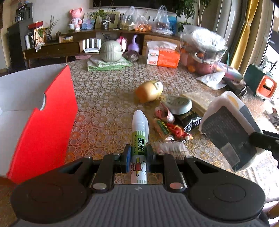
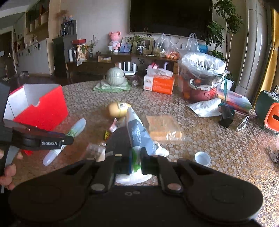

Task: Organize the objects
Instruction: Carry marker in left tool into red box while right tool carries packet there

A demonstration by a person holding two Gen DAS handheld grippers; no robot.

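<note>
Left tool (image 1: 138, 153) pinches a white plastic glue tube with green label and cartoon print (image 1: 139, 139) about mid-body. Tube's long axis runs straight forward along the fingers, translucent cap end pointing away from the camera, held above the tabletop (image 1: 108, 90). In the right wrist view the same tube (image 2: 76, 130) points up-right past the black left tool body.

Right tool (image 2: 135, 161) is clamped on a white-and-dark-grey soft plastic pouch with printed text (image 2: 137, 132); pouch stands tilted, long axis leaning away and left, lifted off the tabletop.

Open red cardboard box with white inside (image 1: 43, 118) sits just left of the tube. Near ahead: yellow-brown plush toy (image 1: 149, 90), pale green round alarm clock (image 1: 179, 104), mixed snack wrappers (image 1: 167, 127).

Tabletop is round, covered in a lacy circle-pattern cloth. Far side: orange tissue box (image 1: 163, 55), grey-green ribbed ceramic pot (image 1: 111, 51). Room behind: dark wooden sideboard (image 2: 90, 67), wall TV (image 2: 170, 16), yellow curtain (image 1: 244, 31).
</note>
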